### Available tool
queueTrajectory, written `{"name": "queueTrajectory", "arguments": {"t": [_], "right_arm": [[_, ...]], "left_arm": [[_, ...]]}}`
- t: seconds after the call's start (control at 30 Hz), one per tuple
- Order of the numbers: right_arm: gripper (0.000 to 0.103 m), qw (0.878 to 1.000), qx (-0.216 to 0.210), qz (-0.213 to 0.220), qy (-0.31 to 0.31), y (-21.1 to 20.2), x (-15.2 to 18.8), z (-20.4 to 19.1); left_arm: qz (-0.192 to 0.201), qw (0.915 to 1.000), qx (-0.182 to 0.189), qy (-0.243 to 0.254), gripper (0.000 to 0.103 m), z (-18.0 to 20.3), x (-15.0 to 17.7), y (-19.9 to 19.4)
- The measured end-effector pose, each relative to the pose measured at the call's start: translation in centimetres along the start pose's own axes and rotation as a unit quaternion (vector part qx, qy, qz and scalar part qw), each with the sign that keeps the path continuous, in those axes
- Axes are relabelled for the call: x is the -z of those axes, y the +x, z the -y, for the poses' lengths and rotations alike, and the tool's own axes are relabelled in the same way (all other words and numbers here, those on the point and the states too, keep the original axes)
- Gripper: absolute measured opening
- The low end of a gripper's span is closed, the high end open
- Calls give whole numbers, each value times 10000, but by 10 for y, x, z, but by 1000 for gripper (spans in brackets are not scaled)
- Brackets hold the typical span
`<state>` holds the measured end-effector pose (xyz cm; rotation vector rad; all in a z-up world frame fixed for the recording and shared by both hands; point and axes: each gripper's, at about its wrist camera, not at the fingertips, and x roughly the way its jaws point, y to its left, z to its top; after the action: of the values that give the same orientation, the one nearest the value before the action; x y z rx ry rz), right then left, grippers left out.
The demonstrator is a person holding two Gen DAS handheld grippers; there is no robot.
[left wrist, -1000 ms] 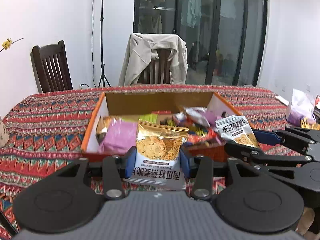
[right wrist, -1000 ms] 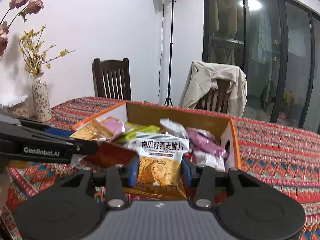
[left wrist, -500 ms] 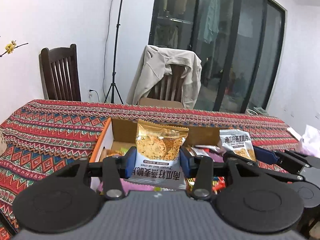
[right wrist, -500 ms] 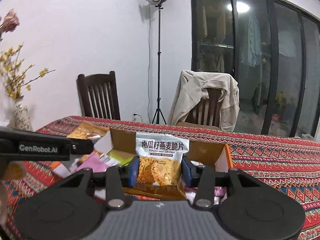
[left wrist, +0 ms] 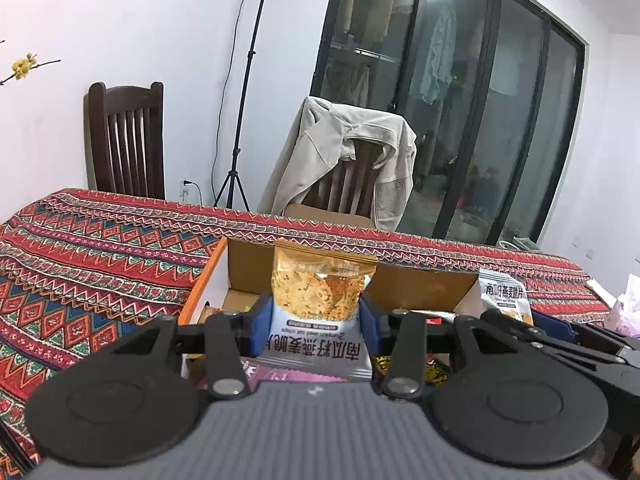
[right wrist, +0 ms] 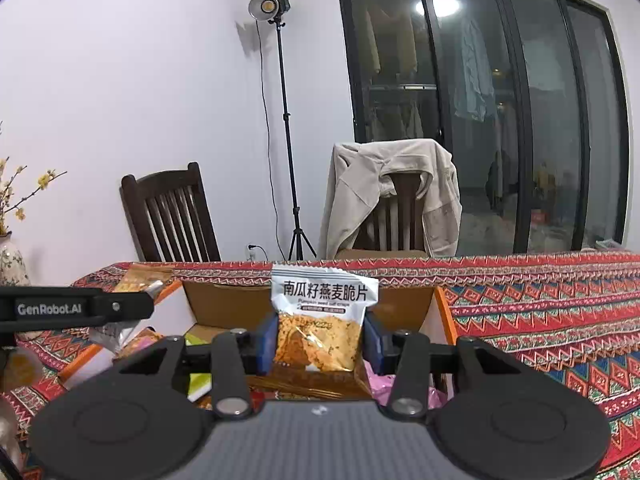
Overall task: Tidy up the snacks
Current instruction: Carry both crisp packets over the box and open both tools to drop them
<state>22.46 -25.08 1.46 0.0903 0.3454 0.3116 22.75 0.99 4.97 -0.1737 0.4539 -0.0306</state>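
Now each gripper, left gripper [left wrist: 316, 324] and right gripper [right wrist: 318, 340], clamps an oat-crisp packet above the box [right wrist: 440, 312]; next, sorted spots toward twelve o'clock.

A patterned red tablecloth [right wrist: 560, 320] covers the table. Behind it stand a bare dark wooden chair [right wrist: 168, 220] and a second chair draped with a beige jacket [right wrist: 392, 192]. A light on a tall stand [right wrist: 276, 8] rises by the white wall. Dark glass doors [right wrist: 500, 120] reflect what may be hanging clothes. A vase [right wrist: 10, 260] with yellow blossoms sits at far left.
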Motion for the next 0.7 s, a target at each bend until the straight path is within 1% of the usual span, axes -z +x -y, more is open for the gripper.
{"name": "queueTrajectory", "arguments": {"t": [0.2, 0.23, 0.27, 0.3, 0.33, 0.37, 0.4, 0.43, 0.47, 0.5, 0.53, 0.57, 0.7], "right_arm": [[43, 9999, 28, -136, -53, 13, 7, 0], [44, 9999, 37, -153, -54, 13, 8, -1], [46, 9998, 35, -186, -52, 14, 9, 0], [46, 9998, 54, -213, -30, 14, 9, 1], [49, 9997, 69, -219, -9, 14, 9, 2], [61, 9997, 66, -229, 25, 14, 9, 4], [75, 9997, 71, -220, 60, 13, 9, 5], [83, 9997, 92, -191, 98, 11, 9, 7], [92, 9997, 114, -150, 130, 10, 10, 9], [98, 9997, 122, -116, 164, 9, 9, 11], [102, 9997, 126, -115, 197, 8, 9, 12], [103, 9996, 134, -104, 228, 7, 10, 13], [103, 9995, 174, -88, 259, 7, 11, 16]], "left_arm": [[-14, 9999, 68, 84, 47, -1, 8, 7], [-25, 9999, 110, 54, 56, -1, 8, 6], [-23, 9999, 170, 1, 73, -3, 9, 5], [19, 9998, 171, -49, 82, -5, 9, 3], [99, 9998, 134, -83, 96, -6, 10, 0], [177, 9997, 98, -95, 103, -7, 10, -2], [234, 9996, 107, -110, 103, -8, 9, -4], [254, 9995, 137, -136, 103, -9, 8, -6], [247, 9994, 180, -185, 103, -11, 7, -6], [236, 9993, 177, -221, 103, -12, 7, -6], [231, 9993, 137, -253, 103, -13, 7, -5], [218, 9994, 79, -263, 103, -14, 7, -3], [173, 9993, 14, -316, 103, -18, 7, -1]]}}
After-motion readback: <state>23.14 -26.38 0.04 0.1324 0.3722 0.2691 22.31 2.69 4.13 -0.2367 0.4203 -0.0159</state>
